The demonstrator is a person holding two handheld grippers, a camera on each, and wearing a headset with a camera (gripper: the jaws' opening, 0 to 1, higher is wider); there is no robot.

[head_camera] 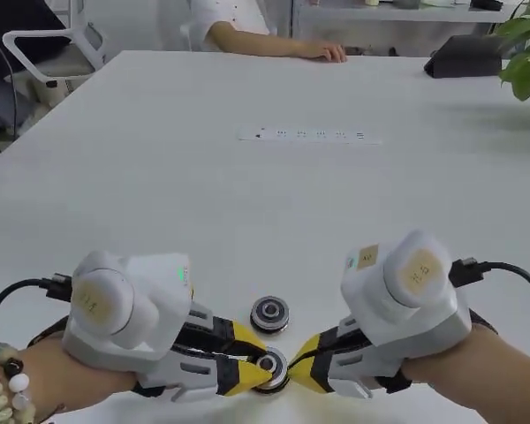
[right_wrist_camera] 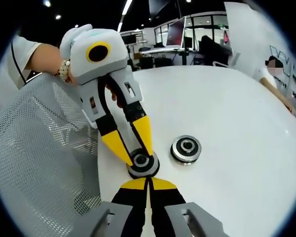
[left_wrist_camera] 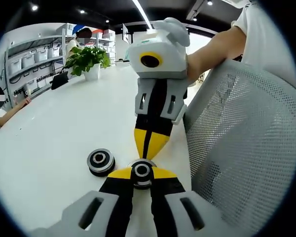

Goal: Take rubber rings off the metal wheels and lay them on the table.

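- Where the two grippers meet at the near edge of the white table (head_camera: pixel 247 203), we see one metal wheel, the nearer wheel (left_wrist_camera: pixel 141 170), standing between them on the tabletop.
- Our left gripper (head_camera: pixel 261 367) has its yellow-tipped jaws set one on each side of the nearer wheel and clamped against its rim.
- Our right gripper (right_wrist_camera: pixel 148 183) comes at the wheel from the opposite side. Its jaws are pressed together, and their tips touch the wheel's edge.
- We cannot tell whether those tips pinch any of the rubber on the rim.
- A second wheel (head_camera: pixel 270 314) lies flat on the table just beyond the nearer wheel, apart from both grippers.
- Its dark ring (left_wrist_camera: pixel 91 160) sits around it.
- We see a white power strip (head_camera: pixel 309 135) lying well apart from the wheels, further along the table.
- At the far edge, a person's forearm (head_camera: pixel 278 44) rests on the tabletop.
- A green plant (head_camera: pixel 526 57) stands at the far right corner.
- We see a bead bracelet (head_camera: pixel 4 375) on the wrist behind the left gripper.
- Grey chair mesh (left_wrist_camera: pixel 237 148) shows just off the table's near edge in both gripper views.
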